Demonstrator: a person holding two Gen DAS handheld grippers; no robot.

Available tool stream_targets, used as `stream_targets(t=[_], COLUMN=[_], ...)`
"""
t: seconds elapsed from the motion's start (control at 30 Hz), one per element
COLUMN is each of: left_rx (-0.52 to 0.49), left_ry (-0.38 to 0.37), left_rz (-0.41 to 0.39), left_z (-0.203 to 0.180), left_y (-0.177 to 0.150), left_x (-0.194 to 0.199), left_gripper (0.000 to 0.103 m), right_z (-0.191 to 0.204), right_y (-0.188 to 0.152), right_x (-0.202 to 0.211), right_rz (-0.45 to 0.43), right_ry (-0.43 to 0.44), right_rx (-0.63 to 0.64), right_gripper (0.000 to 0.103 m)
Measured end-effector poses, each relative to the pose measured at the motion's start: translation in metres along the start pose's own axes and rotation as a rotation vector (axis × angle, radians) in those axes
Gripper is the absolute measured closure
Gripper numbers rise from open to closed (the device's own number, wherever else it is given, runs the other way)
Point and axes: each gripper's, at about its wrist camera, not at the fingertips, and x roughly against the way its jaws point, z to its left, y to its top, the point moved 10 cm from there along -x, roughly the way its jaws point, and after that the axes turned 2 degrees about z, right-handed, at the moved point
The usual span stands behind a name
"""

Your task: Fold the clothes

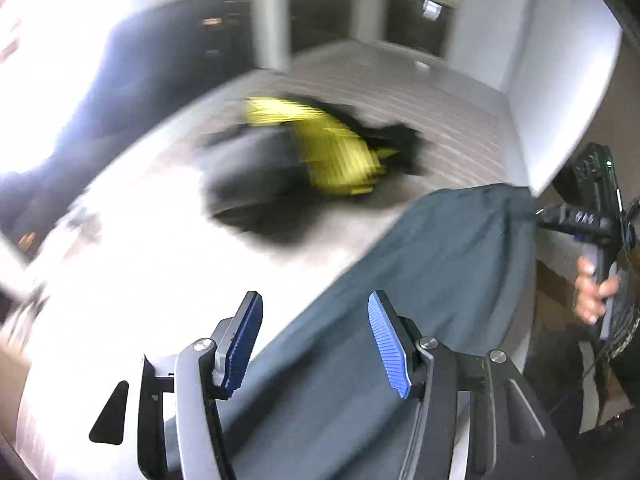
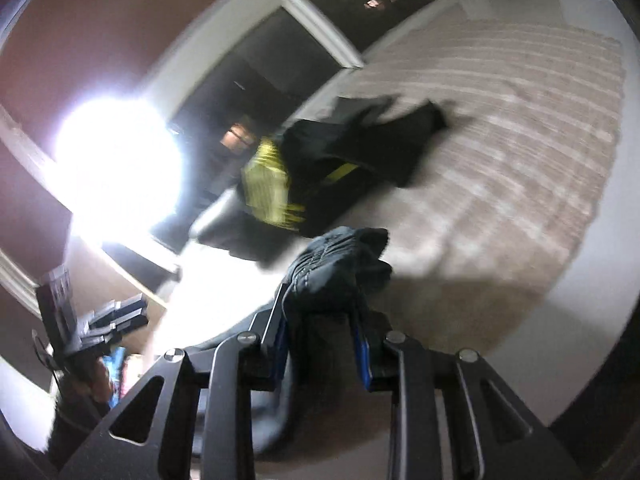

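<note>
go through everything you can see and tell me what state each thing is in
left tongs: open, empty, above the garment
right tongs: shut on the garment's bunched edge
grey-blue garment: lifted at one end, unfolded
black and yellow clothes: heaped, untouched, blurred

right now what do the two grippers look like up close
Left gripper: black and silver linkage arms, round silver pivot bolts, ribbed blue pads. Right gripper: same black arms, silver bolts and blue pads; its black body carries a green light and dark cables in the left wrist view.

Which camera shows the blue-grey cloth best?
The left wrist view: the blue-grey cloth spreads out long there, reaching the right gripper. The right wrist view shows only a bunched end pinched between its fingers.
</note>
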Motion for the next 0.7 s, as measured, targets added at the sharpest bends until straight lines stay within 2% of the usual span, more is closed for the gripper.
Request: stream_targets(t=[0.1,0.23,0.37,0.5,0.57,0.7], left_rx=[0.095,0.198,0.302,0.383,0.432,0.493], left_ry=[0.133,0.243,0.308,0.348,0.349,0.341], left_rz=[-0.035,-0.066,-0.074,-0.062,-0.055,-0.047], left_z=[0.075,0.144,0.198,0.236,0.253,0.274], left_y=[-0.052,-0.125,-0.214,-0.297,-0.337,-0.388], left_x=[0.067,0.136,0.191,0.227,0.237,0.243], left_gripper=[0.050,0.049,0.049,0.049,0.049,0.049], right_z=[0.062,0.166,0.281,0.389,0.429,0.501], right_y=[-0.004,-0.038,-0.103,-0.187,-0.233,-0.325], right_x=[-0.003,-0.021,-0.055,-0.111,-0.140,-0.207], right_rz=[-0.011,0.012,0.070,0.154,0.177,0.229], right_ry=[0.068,0.104,0.160,0.185,0.175,0.156], right_rx=[0.057,0.217,0.350,0.474,0.554,0.703], right_gripper=[0.077,0.077,0.077,0.077,0.077,0.076])
